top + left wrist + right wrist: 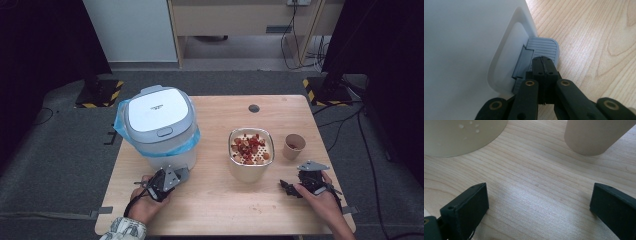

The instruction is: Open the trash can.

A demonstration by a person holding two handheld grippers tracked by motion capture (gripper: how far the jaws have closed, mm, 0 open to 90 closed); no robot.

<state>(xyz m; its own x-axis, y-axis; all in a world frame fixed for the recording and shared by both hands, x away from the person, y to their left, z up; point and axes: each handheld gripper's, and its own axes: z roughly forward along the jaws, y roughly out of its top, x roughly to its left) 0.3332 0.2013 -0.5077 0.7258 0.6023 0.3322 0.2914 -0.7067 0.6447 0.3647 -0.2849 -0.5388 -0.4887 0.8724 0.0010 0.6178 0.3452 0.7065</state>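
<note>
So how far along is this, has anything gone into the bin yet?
Not that I can see: the bin lid is down, and the container holds its red scraps. In hand: the shut left gripper sits at the grey pedal. The open right gripper waits near the paper cup. Opening and tipping remain.

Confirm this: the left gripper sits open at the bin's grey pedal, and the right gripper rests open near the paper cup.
Not quite: the left gripper is shut, jaws pressed together at the grey pedal of the bin, as the left gripper view shows. The right gripper does rest open near the paper cup.
</note>
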